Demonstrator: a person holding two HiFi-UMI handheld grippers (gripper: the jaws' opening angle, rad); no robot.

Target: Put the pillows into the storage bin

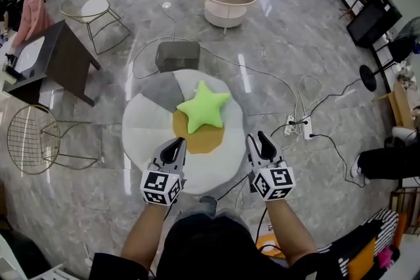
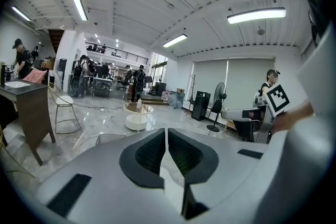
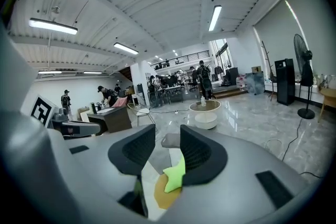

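Now a green star pillow lies on a round rug, grey storage bin just behind
Left gripper closed and empty, right gripper parted, holding nothing

star pillow clear above, grey bin beyond

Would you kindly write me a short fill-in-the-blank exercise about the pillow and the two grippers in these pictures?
1. The pillow lying on the round rug is shaped like a ____.
2. The pillow's colour is ____.
3. Of the left gripper and the right gripper, the one whose jaws stand apart is the ____ one.
4. The pillow is held by ____ gripper.

Missing words: star; green; right; neither.
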